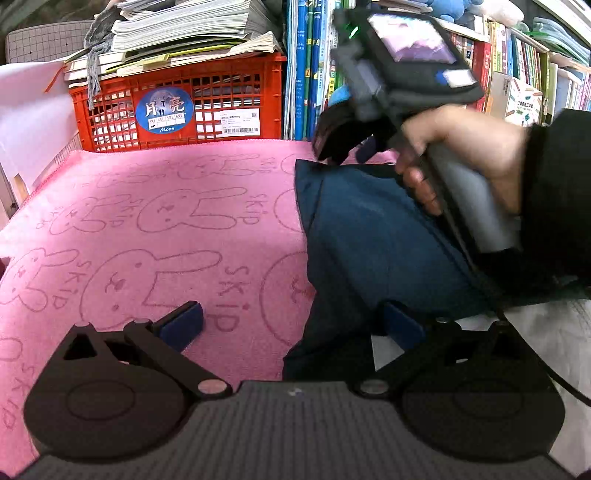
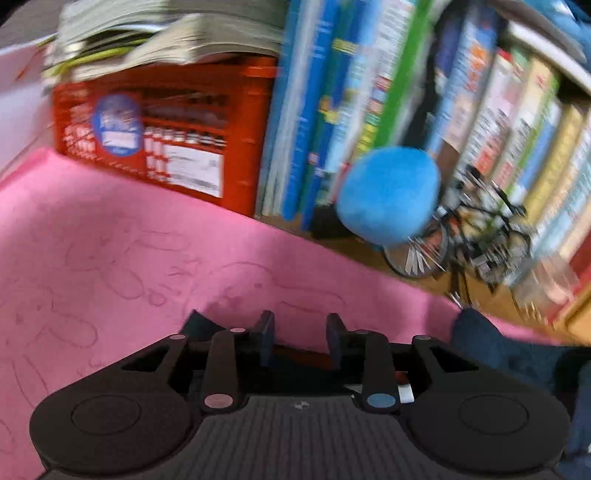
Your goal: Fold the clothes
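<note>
We're working with a navy garment (image 1: 369, 236) lying on the right side of the pink towel (image 1: 147, 221). Looks soft and floppy, so pinching a corner or hem seems best. Left gripper (image 1: 291, 321) is hovering low with jaws wide apart. Right gripper (image 1: 343, 151) is tilting down at the far edge, jaws partly apart, gripping nothing.

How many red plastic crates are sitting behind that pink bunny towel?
1. The red crate stands at the far edge of the pink towel, left of the upright books, under stacked papers. Others may be hidden.
</note>
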Demonstrator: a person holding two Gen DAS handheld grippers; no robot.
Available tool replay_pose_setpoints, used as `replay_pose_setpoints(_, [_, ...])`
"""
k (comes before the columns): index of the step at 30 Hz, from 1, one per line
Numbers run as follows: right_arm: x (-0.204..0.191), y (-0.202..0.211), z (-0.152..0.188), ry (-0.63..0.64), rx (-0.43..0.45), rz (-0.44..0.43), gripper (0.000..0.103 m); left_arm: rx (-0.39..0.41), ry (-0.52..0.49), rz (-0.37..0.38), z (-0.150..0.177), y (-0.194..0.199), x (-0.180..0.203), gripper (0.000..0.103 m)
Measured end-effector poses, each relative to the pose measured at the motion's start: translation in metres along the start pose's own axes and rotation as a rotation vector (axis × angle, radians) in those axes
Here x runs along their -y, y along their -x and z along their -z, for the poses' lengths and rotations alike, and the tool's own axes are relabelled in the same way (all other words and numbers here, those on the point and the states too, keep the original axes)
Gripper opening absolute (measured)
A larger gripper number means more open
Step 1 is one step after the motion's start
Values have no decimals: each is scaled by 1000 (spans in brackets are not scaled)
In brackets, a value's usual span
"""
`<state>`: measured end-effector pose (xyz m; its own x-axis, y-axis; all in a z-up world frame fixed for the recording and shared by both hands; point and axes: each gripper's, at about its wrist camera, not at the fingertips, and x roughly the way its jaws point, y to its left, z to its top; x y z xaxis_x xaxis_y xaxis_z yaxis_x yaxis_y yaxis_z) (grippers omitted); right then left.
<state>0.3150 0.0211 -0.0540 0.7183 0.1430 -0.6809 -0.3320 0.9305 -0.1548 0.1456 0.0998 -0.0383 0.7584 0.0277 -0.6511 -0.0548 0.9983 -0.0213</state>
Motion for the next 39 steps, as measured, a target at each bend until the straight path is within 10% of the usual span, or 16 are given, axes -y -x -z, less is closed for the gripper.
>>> replay_pose_setpoints(5, [35, 62, 55, -32, 28, -18, 65, -1, 4, 1, -1, 0, 0, 103])
replay_pose_setpoints(10, [70, 124, 110, -65, 55, -35, 66, -2, 3, -2, -1, 0, 1, 103])
replay_pose_setpoints(18, [208, 161, 176, -373, 72, 272, 68, -3, -5, -7, -1, 0, 1, 103])
replay_pose_setpoints(21, [201, 176, 182, -349, 145, 216, 85, -2, -4, -7, -1, 0, 1, 103])
replay_pose_setpoints(26, [197, 168, 196, -358, 69, 251, 85, -29, -11, -54, -5, 16, 3, 103])
replay_pose_setpoints(33, [145, 241, 212, -304, 160, 58, 95, 60, -66, 25, 0, 85, 32, 103])
replay_pose_setpoints(39, [100, 279, 247, -260, 86, 39, 96, -36, -117, 76, 47, 110, 67, 103])
